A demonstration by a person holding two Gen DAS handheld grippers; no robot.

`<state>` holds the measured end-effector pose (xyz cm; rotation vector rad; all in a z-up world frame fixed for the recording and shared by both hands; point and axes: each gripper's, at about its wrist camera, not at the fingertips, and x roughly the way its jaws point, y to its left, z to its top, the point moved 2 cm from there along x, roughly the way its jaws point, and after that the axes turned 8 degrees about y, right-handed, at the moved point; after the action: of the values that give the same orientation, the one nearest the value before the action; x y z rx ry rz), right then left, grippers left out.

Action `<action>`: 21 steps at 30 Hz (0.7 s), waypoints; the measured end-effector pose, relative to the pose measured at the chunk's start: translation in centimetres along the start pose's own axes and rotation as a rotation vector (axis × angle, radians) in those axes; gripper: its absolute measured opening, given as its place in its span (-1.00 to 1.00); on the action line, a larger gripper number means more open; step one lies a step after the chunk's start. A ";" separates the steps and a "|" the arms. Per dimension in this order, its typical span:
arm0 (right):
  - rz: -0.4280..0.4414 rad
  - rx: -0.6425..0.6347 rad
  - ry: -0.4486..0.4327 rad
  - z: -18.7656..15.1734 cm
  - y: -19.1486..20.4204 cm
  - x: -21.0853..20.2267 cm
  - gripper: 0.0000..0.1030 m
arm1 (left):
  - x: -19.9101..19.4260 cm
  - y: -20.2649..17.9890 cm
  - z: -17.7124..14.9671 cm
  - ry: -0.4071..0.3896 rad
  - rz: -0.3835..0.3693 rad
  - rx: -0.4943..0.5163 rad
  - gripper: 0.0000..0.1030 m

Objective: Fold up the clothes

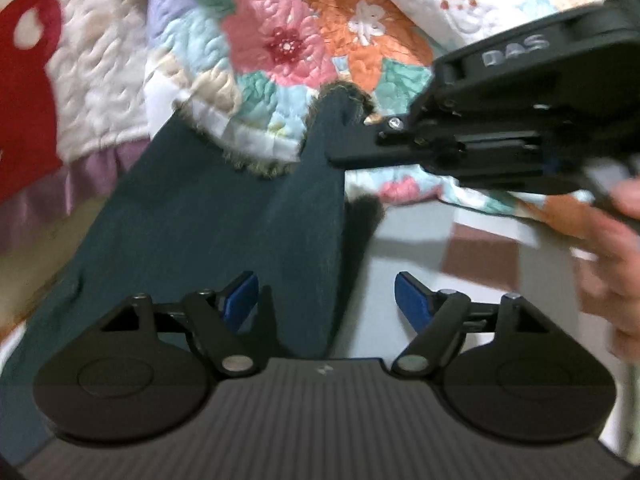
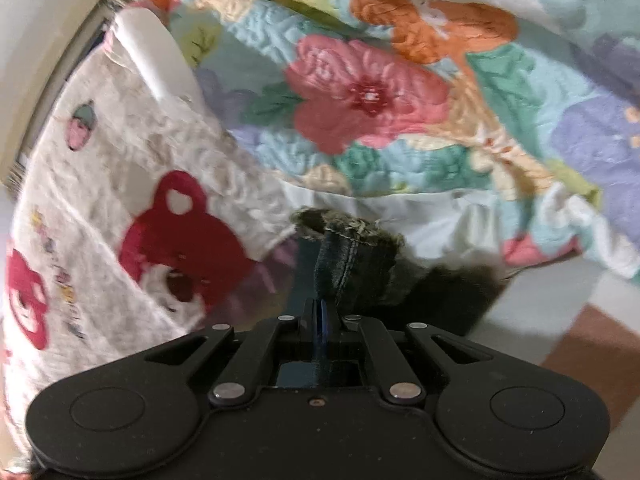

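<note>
Between our left gripper's [image 1: 326, 300] spread jaws lie dark jeans [image 1: 208, 216], their frayed hem [image 2: 348, 232] pinched by our right gripper [image 2: 320, 320], folding barely started.

Left gripper [image 1: 326, 292], blue pads [image 1: 412, 300] apart, over dark jeans [image 1: 192, 224] whose frayed hems [image 1: 256, 166] lie on a floral quilt [image 1: 288, 40]. Right gripper [image 1: 340, 158], held by a hand [image 1: 612, 248], pinches one raised jeans leg near its hem. A red-printed blanket [image 1: 80, 92] lies left.

Dark denim jeans [image 1: 192, 216] frayed hem; quilted cotton quilt [image 1: 280, 40]
</note>
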<state>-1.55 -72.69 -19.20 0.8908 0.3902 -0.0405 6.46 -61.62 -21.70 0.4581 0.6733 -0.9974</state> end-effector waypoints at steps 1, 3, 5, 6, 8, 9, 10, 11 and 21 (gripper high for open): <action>-0.029 -0.017 0.006 0.0 0.1 0.0 -0.92 | 0.6 0.5 0.4 0.000 0.026 -0.023 -0.39; -0.104 -0.036 0.005 -0.1 -0.1 0.0 -0.91 | 1.4 3.4 0.8 0.030 0.002 -0.213 -0.92; -0.156 -0.006 -0.008 0.0 -1.0 -0.3 -0.83 | 1.4 6.9 0.5 0.029 -0.014 -0.429 -0.92; -0.178 0.020 -0.002 -0.1 -1.6 -0.2 -0.83 | 0.9 8.2 0.1 0.013 -0.027 -0.486 -0.92; -0.220 0.069 0.016 -0.4 -2.9 0.0 -0.70 | 0.0 10.6 -0.7 -0.021 -0.054 -0.598 -0.93; -0.241 0.094 0.026 -0.5 -3.5 0.1 -0.47 | -0.6 12.3 -1.7 -0.044 -0.079 -0.713 -0.92; -0.262 0.107 0.043 -0.7 -3.9 0.4 -0.33 | -1.2 14.1 -2.7 -0.067 -0.105 -0.831 -0.92; -0.283 0.117 0.063 -1.0 -4.3 0.7 -0.09 | -1.7 15.9 -3.7 -0.090 -0.131 -0.949 -0.92; -0.276 0.123 0.026 -1.7 -4.4 2.7 0.33 | -6.8 20.9 -7.8 -0.151 -0.087 -1.071 -0.93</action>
<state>-0.49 -73.81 -24.38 0.9538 0.5373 -0.3095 19.97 -42.62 -21.45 -0.5822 0.9813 -0.6155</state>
